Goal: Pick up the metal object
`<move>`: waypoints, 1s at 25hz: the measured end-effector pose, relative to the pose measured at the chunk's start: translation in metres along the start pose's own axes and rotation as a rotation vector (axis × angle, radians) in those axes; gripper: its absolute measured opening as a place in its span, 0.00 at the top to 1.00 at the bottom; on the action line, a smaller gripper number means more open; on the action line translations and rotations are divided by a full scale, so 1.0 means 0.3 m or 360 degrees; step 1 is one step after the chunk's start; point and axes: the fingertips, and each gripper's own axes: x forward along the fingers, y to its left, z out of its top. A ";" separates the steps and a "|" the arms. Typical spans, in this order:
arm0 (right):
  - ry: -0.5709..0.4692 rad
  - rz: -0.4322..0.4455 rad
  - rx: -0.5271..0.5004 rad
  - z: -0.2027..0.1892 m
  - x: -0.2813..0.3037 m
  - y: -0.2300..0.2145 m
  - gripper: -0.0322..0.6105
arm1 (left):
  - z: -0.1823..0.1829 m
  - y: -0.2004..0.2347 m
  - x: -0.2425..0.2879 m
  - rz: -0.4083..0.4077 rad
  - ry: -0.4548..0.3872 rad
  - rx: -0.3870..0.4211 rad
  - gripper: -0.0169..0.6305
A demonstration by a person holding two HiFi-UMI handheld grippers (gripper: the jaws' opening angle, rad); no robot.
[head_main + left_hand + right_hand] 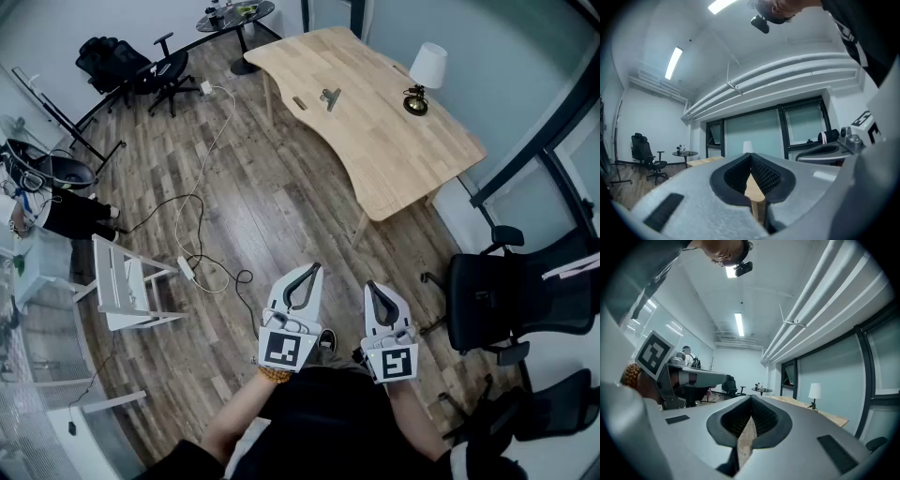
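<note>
Jaws are meeting tip to tip on both tools. The left gripper (313, 270) is showing its two dark ribbed pads (765, 176) closing to a point in its own view, with nothing caught between them. The right gripper (371, 285) is doing the same in its view and is also carrying nothing. Both are pointing level, side by side and close to the person's body, over the wood-plank floor (281, 192).

The metal object (330, 97) is lying on the light wooden table (403, 155), well apart from both grippers and across the open floor from them. A small dark object (299, 103) is resting just beside it, toward the table's left edge. A table lamp (426, 75) with a white shade is standing near the table's far right side.

Cables (202, 202) are trailing over the floor toward a power strip (186, 267). A white frame (127, 286) is standing to the left of the grippers, and a black office chair (492, 300) is sitting to their right.
</note>
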 end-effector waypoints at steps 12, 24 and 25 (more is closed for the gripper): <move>-0.0009 0.0130 0.0142 -0.029 0.143 -0.042 0.94 | -0.036 0.064 0.074 0.0031 0.0045 0.0000 0.95; 0.0113 0.0014 0.0030 -0.047 0.662 -0.161 0.94 | -0.097 0.483 0.396 -0.0048 0.0025 -0.0026 0.95; 0.0115 0.0009 0.0017 -0.037 0.717 -0.167 0.94 | -0.097 0.528 0.427 -0.0055 0.0020 -0.0039 0.95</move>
